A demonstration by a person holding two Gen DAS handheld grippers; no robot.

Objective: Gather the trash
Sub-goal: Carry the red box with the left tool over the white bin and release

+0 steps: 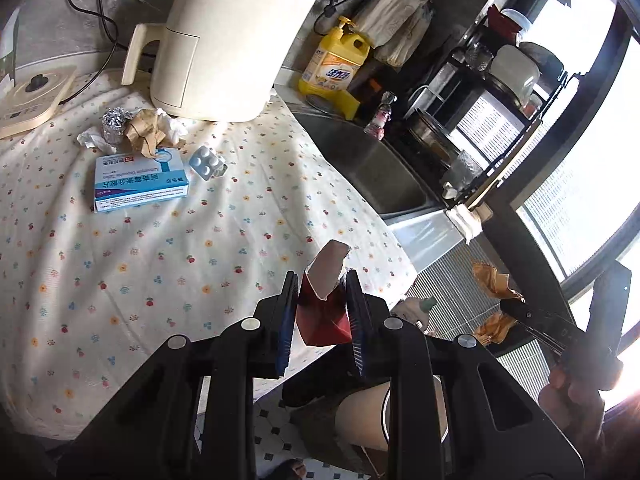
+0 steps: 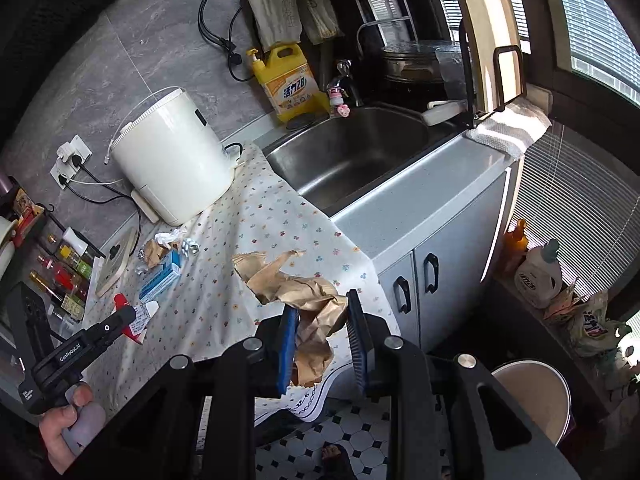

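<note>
floral tablecloth [image 1: 160, 280] covers the counter, steel sink [image 2: 352, 152] to its right, far side. cream air fryer [image 1: 224, 40] stands at the far edge of the cloth, yellow dish soap jug [image 1: 334, 64] right of it behind the sink rim. bin with pale inside [image 2: 532, 400] sits on the floor, near right, below the counter edge; partly hidden behind the gripper body in the left wrist view.

left gripper [image 1: 322, 312]: jaws closed most of the way onto a red carton scrap [image 1: 324, 304], squeezed between both blue pads, its grey torn inner flap sticking up past the fingertips. it hangs over the near right edge of the cloth.

right gripper [image 2: 322, 320]: jaws part-closed on crumpled brown paper [image 2: 300, 292], wad pinched between the pads, loose end fanning out far-left beyond the tips and more hanging below. held above the near cloth edge, left of the bin.

left on the cloth, far left near the fryer: blue medicine box [image 1: 140, 180], flat; pill blister pack [image 1: 206, 162] just right of it; pile touching the box's far edge: brown paper wad [image 1: 144, 132], foil ball [image 1: 114, 122], white tissue [image 1: 90, 138].
</note>
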